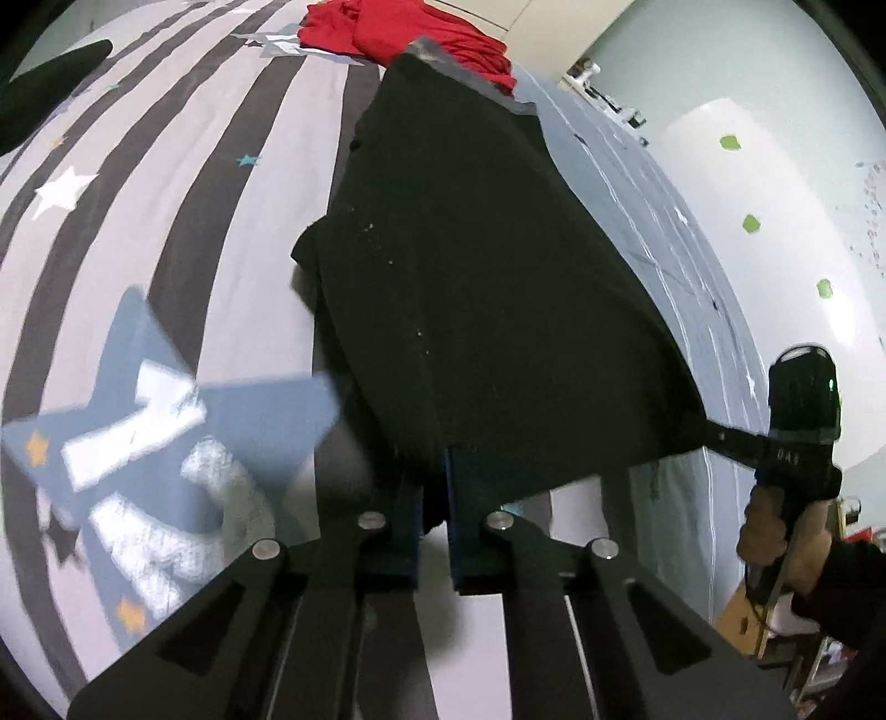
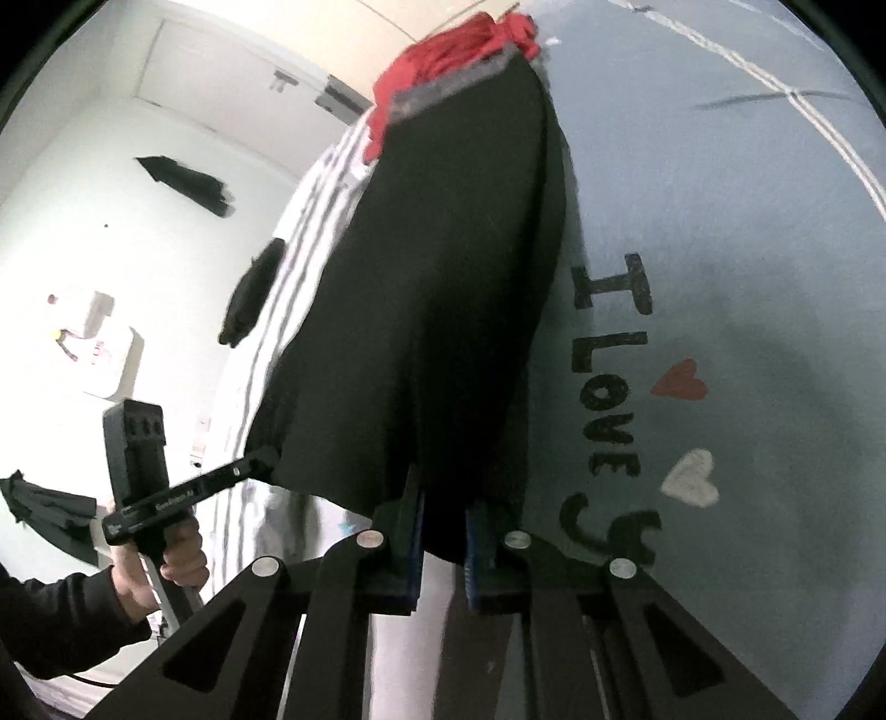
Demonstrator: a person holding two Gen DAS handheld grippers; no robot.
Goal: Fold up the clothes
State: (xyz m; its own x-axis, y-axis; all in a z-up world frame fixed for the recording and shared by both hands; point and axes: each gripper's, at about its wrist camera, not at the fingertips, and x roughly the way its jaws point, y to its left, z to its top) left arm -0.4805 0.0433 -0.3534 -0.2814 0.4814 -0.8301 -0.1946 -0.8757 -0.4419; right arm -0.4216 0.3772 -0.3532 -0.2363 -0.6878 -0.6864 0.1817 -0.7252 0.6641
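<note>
A black garment [image 1: 470, 288] with a grey waistband [image 1: 470, 72] at its far end lies stretched along the bed, its near hem lifted. My left gripper [image 1: 434, 482] is shut on the hem's left corner, cloth bunched between the blue pads. My right gripper [image 1: 714, 432] pinches the opposite corner at the right, a hand [image 1: 769, 531] around its handle. In the right wrist view the same black garment [image 2: 443, 277] rises from my right gripper [image 2: 443, 520], shut on the hem, while the left gripper [image 2: 260, 459] holds the corner at the left.
A red garment [image 1: 398, 33] lies crumpled beyond the waistband. The bed has a striped sheet [image 1: 183, 183] with a blue star print [image 1: 183, 421] and a grey-blue cover [image 2: 720, 232] with black lettering. Other dark clothes [image 2: 249, 299] lie near the bed's edge. A cardboard box [image 1: 742, 615] stands beside the bed.
</note>
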